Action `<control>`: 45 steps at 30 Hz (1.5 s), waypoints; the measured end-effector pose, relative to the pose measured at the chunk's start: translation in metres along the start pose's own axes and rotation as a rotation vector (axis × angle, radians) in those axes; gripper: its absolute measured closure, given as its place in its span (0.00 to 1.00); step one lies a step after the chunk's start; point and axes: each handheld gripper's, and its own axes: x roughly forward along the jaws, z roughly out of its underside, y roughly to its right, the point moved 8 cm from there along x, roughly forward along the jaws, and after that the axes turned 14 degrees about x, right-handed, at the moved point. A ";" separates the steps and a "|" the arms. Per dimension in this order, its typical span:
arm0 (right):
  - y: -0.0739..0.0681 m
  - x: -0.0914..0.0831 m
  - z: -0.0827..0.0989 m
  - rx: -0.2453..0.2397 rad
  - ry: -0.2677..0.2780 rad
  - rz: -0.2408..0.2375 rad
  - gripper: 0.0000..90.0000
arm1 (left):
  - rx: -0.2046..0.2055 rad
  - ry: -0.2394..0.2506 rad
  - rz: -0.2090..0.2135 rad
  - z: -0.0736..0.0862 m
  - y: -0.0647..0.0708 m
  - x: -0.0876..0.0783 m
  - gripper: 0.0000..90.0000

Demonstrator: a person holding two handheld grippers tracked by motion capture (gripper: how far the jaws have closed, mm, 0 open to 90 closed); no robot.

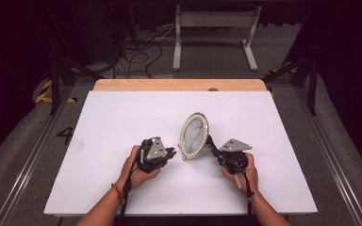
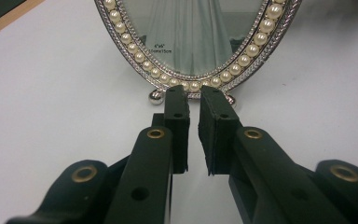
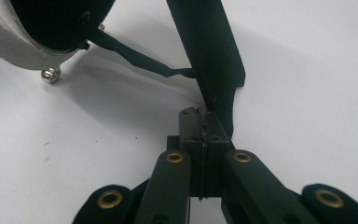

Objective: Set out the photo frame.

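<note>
An oval picture frame (image 1: pixel 193 135) with a silver rim and a ring of pearls (image 2: pixel 142 58) stands upright on the white table (image 1: pixel 122 113). My left gripper (image 1: pixel 172 151) points at the frame's front. In the left gripper view its jaws (image 2: pixel 193 95) stand a narrow gap apart just short of the lower rim, with nothing between them. My right gripper (image 1: pixel 218 153) sits behind the frame. Its jaws (image 3: pixel 199 112) are pressed together, right at the foot of the black easel leg (image 3: pixel 209 51). A thin black strap (image 3: pixel 135 60) ties that leg to the frame's back (image 3: pixel 9 42).
The frame rests on small silver ball feet (image 2: pixel 156 96). A wooden strip (image 1: pixel 179 84) borders the table's far edge. Beyond it on the floor are a grey metal stand (image 1: pixel 214 21) and loose cables (image 1: pixel 136 56). White tabletop spreads to both sides of the hands.
</note>
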 end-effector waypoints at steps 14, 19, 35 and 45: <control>-0.040 -0.028 -0.009 -0.045 0.050 -0.135 0.92 | 0.013 -0.065 -0.003 0.024 0.014 -0.039 0.79; -0.050 -0.022 -0.007 -0.020 0.039 -0.165 0.79 | -0.020 -0.069 -0.018 0.046 0.022 -0.055 0.68; -0.068 -0.002 -0.022 0.077 0.078 -0.216 0.58 | -0.071 -0.086 -0.099 0.063 0.022 -0.056 0.27; -0.066 0.008 -0.033 0.191 0.125 -0.249 0.63 | -0.097 -0.109 -0.111 0.075 0.020 -0.062 0.25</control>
